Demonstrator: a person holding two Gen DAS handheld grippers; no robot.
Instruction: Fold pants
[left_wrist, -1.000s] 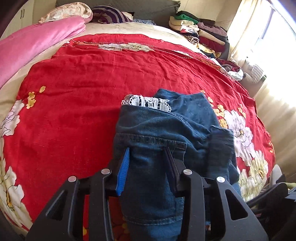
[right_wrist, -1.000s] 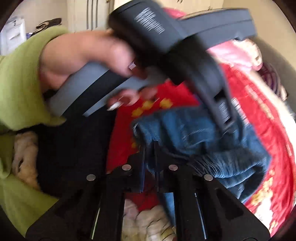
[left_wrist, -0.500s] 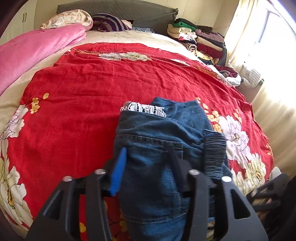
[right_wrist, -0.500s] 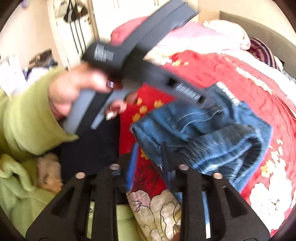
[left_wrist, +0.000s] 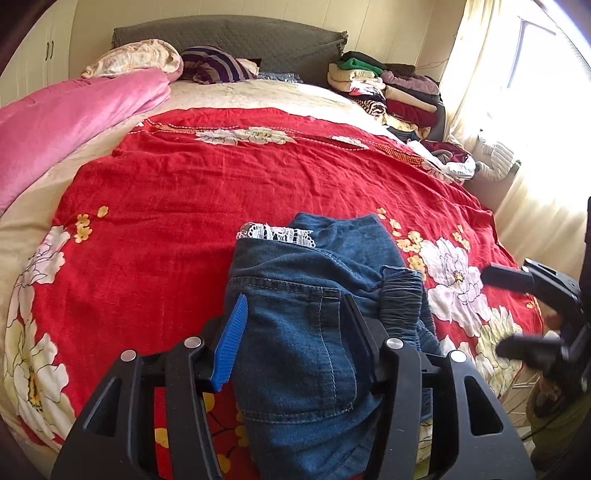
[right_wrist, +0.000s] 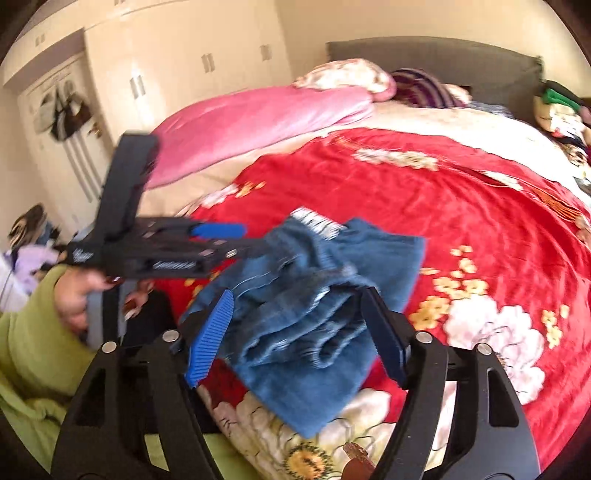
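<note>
Pants (left_wrist: 306, 332) lie in a folded denim bundle on the red spread (left_wrist: 192, 192) near the bed's foot edge, white lace trim poking out at the far end. Left gripper (left_wrist: 291, 339) hangs over the bundle, jaws partway apart w/ cloth between them but pads not pressing, prob. because the fold is done and it's letting go. Right gripper (right_wrist: 295, 328) is blurred; jaws opening wide, denim below and between, seemingly not gripped. Fold looks near finished, though the ribbed cuff side is lumpy. Bed also carries a pink quilt (left_wrist: 74, 110) and a clothes pile (left_wrist: 384, 88) by the headboard; curtained window on one side, wardrobe (right_wrist: 147, 55) opposite.
</note>
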